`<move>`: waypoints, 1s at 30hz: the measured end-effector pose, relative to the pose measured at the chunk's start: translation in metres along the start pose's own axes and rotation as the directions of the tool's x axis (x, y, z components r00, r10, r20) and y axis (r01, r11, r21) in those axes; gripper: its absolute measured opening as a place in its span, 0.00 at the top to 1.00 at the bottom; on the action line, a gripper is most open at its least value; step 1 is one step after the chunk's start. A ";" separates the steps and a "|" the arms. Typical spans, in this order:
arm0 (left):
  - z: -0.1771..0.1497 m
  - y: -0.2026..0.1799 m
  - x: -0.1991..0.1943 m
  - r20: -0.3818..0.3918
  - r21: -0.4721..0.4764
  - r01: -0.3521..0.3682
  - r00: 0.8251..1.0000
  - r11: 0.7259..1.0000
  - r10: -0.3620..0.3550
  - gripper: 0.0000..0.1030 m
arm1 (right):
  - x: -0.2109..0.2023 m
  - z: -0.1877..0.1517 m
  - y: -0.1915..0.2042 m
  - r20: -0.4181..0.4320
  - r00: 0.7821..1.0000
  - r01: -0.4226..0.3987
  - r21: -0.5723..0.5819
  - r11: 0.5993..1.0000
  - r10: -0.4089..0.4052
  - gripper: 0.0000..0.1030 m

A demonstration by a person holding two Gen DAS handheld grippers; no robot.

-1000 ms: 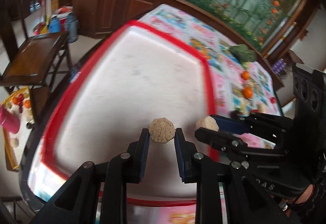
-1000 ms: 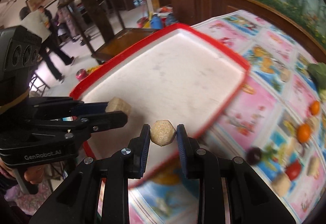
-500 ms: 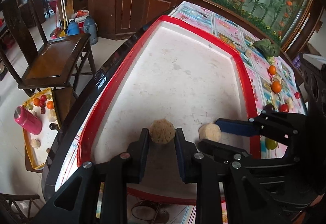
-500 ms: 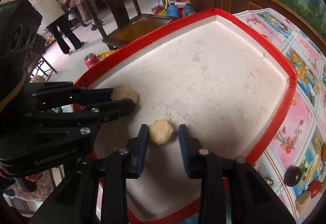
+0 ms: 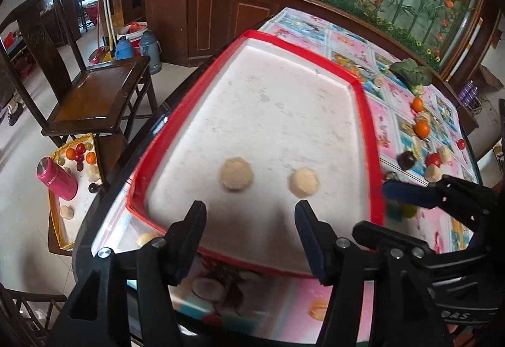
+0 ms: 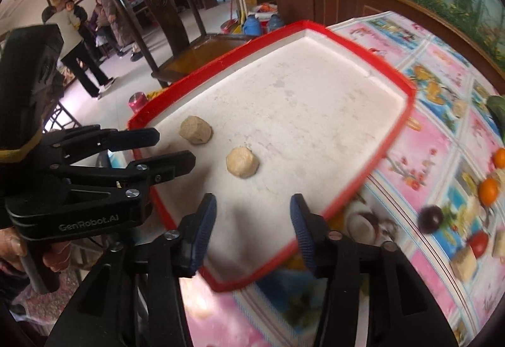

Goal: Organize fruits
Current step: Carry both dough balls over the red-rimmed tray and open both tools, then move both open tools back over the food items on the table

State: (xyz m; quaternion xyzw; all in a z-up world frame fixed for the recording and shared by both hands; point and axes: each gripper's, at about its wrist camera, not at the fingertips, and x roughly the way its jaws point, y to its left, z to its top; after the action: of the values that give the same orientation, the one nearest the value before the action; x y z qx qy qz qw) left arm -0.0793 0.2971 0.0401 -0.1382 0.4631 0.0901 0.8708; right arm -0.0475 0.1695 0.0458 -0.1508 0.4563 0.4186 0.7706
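Tabletop with picture cloth carries red-rimmed tray; two beige fruit pieces lie on it near its close edge, left gripper and right gripper just opening, both empty

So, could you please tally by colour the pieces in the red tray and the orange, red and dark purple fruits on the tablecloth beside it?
Beige pieces, in tray: 2
Orange fruits: 2
Red fruits: 2
Dark purple fruit: 1
Total: 7
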 end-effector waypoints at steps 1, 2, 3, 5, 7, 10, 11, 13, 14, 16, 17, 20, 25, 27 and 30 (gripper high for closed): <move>-0.001 -0.004 -0.002 0.001 0.004 0.005 1.000 1.000 -0.005 0.40 | -0.006 -0.003 -0.001 0.013 1.000 0.004 0.004 1.000 -0.004 0.44; -0.002 -0.009 -0.004 0.002 0.011 0.009 1.000 1.000 -0.009 0.40 | -0.013 -0.006 -0.002 0.029 0.999 0.016 0.011 1.000 -0.017 0.37; -0.003 -0.015 -0.007 0.004 0.020 0.015 1.000 1.000 -0.015 0.39 | -0.021 -0.010 -0.004 0.047 0.999 0.027 0.018 0.999 -0.028 0.31; -0.004 -0.027 -0.011 0.007 0.044 0.028 1.000 0.999 -0.028 0.39 | -0.036 -0.017 -0.007 0.080 0.995 0.055 0.030 0.998 -0.057 0.25; -0.006 -0.042 -0.015 0.005 0.071 0.041 0.999 0.997 -0.042 0.36 | -0.048 -0.023 -0.010 0.103 0.991 0.085 0.036 0.996 -0.088 0.22; -0.009 -0.069 -0.020 0.002 0.120 0.075 0.997 0.990 -0.076 0.35 | -0.066 -0.034 -0.019 0.129 0.977 0.163 0.060 0.985 -0.170 0.14; -0.010 -0.078 -0.021 -0.001 0.138 0.087 0.996 0.987 -0.088 0.34 | -0.073 -0.040 -0.026 0.136 0.971 0.187 0.083 0.979 -0.197 0.13; -0.014 -0.095 -0.022 -0.010 0.171 0.111 0.994 0.979 -0.111 0.30 | -0.084 -0.050 -0.037 0.135 0.964 0.212 0.130 0.969 -0.229 0.07; -0.016 -0.106 -0.021 -0.019 0.193 0.126 0.992 0.973 -0.125 0.29 | -0.091 -0.058 -0.047 0.133 0.957 0.236 0.166 0.958 -0.259 0.02; -0.022 -0.124 -0.020 -0.038 0.232 0.147 0.989 0.962 -0.142 0.29 | -0.103 -0.070 -0.059 0.142 0.944 0.267 0.208 0.941 -0.299 0.01; -0.025 -0.134 -0.018 -0.048 0.253 0.155 0.988 0.955 -0.148 0.29 | -0.109 -0.077 -0.067 0.143 0.936 0.284 0.229 0.931 -0.320 0.01; -0.030 -0.155 -0.007 -0.080 0.288 0.169 0.985 0.943 -0.152 0.29 | -0.121 -0.092 -0.091 0.109 0.925 0.318 0.300 0.899 -0.364 0.01; -0.028 -0.175 0.012 -0.108 0.298 0.182 0.982 0.937 -0.156 0.29 | -0.131 -0.119 -0.129 0.069 0.922 0.318 0.426 0.847 -0.381 0.01; -0.025 -0.179 0.020 -0.118 0.292 0.185 0.981 0.938 -0.156 0.29 | -0.132 -0.128 -0.139 0.052 0.922 0.323 0.444 0.836 -0.383 0.01; -0.021 -0.183 0.031 -0.130 0.284 0.190 0.979 0.940 -0.158 0.29 | -0.131 -0.135 -0.144 0.039 0.919 0.333 0.453 0.827 -0.392 0.01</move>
State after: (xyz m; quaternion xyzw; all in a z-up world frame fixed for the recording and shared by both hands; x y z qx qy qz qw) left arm -0.0261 0.1181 0.0316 -0.0516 0.5027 -0.0647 0.8605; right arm -0.0430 -0.0674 0.0606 -0.0303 0.4500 0.1601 0.8780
